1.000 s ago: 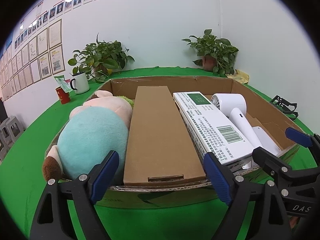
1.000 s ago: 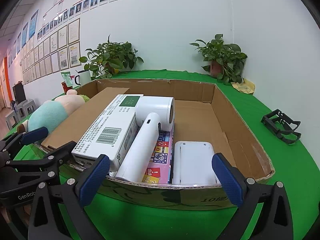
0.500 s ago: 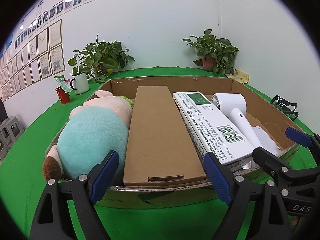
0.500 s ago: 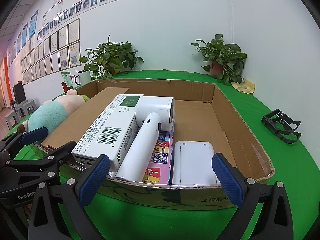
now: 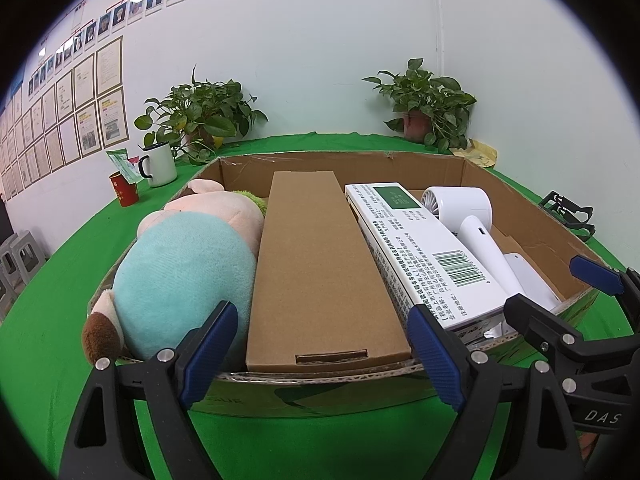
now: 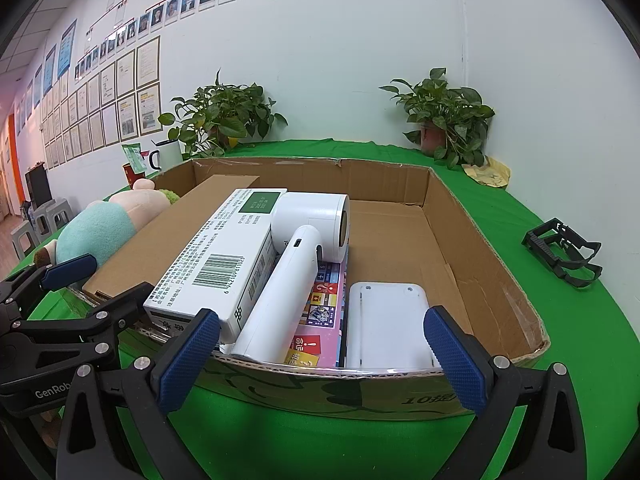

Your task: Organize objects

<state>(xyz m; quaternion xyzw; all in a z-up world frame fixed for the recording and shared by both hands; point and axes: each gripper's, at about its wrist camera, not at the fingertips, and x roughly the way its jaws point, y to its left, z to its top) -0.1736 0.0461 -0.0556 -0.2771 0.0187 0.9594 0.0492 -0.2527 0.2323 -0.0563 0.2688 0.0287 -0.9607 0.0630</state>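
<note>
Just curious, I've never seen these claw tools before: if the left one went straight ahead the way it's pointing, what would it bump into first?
Probably the near wall of the cardboard box, right in front of the open left gripper. If it cleared the rim, the long brown carton comes next; depth is hard to judge.

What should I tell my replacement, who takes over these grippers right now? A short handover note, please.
Left gripper: open, empty, at the near wall of the cardboard tray.
Right gripper: open, empty, at the same wall further right.
In the tray, left to right: plush toy, brown box, white carton, hair dryer lying on a pink booklet, white flat device.
Done: these items are in the tray.
Left: possibly the black holder on the cloth to the right; the tray's right part has room.
</note>
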